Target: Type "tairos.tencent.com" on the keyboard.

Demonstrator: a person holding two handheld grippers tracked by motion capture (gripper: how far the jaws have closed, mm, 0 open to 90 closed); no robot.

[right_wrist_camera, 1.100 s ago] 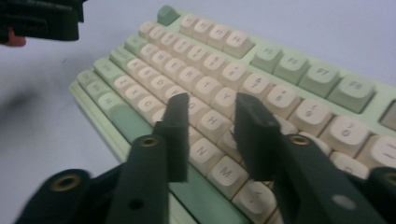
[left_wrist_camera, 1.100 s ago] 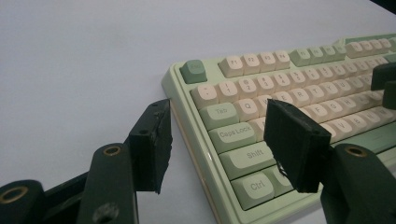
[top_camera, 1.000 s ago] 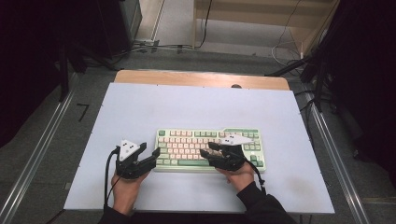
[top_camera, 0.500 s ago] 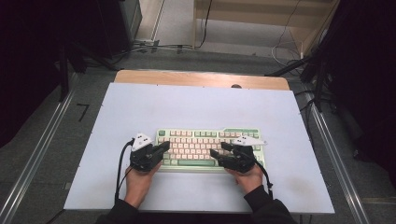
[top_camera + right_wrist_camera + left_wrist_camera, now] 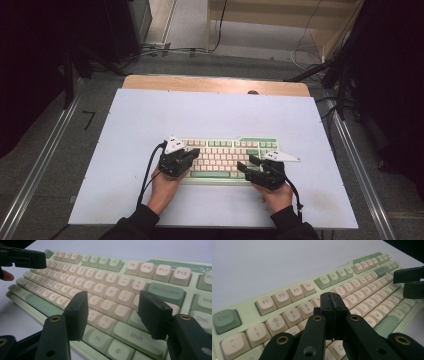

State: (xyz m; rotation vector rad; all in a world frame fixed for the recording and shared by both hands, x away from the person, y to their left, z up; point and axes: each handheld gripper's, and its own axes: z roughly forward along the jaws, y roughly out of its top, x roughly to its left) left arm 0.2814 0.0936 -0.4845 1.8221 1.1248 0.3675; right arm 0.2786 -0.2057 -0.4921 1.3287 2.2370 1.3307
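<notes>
Both tongs — left (image 5: 192,152), right (image 5: 245,165) — hover over the keyboard (image 5: 227,150).

One keyboard (image 5: 227,157) lies on one table (image 5: 215,117). Two grippers are over it, the left gripper (image 5: 192,151) and the right gripper (image 5: 243,166), each in one hand.

Keyboard (image 5: 287,305) cut off at the bottom and left edges in the left gripper view. Some keys hidden behind the left gripper (image 5: 332,301). Far key letters too blurry to read.
</notes>
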